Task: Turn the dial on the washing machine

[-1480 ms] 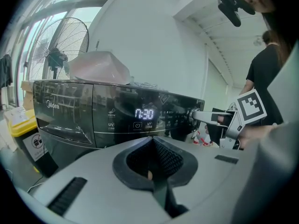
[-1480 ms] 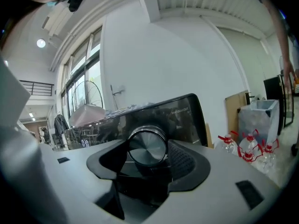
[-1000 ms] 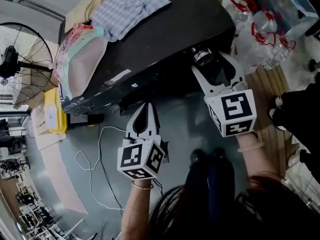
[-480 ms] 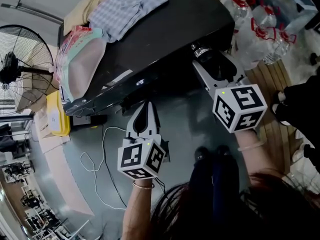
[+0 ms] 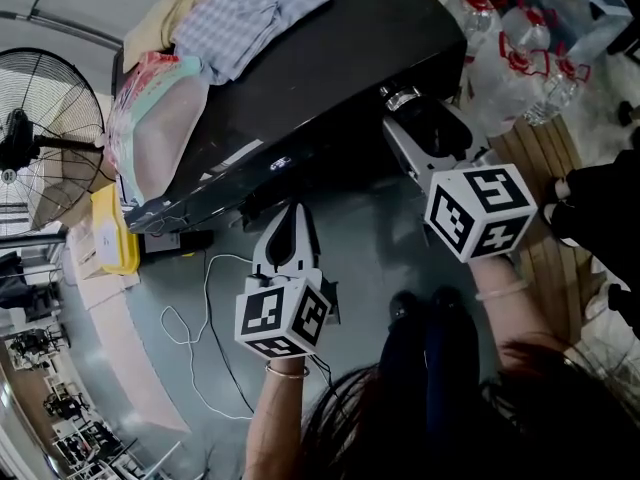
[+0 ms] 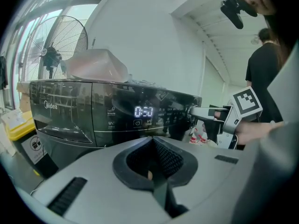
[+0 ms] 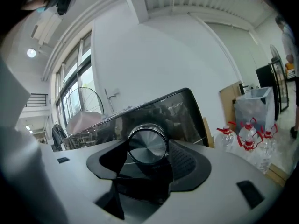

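The black washing machine fills the upper middle of the head view. Its silver dial sits at the right end of the front panel. My right gripper reaches up to the dial and is shut on it. The right gripper view has the dial held between the two dark pads of that gripper. My left gripper hangs shut and empty in front of the machine, apart from it. Its own view has the closed jaws below the lit display, and the right gripper at the dial.
Folded clothes and a pink bag lie on the machine's top. A standing fan and a yellow box are at the left. Water bottles stand at the right. A white cable trails on the floor.
The right gripper has closed in on the dial and its marker cube has rolled round with it. The left gripper has stayed where it was.
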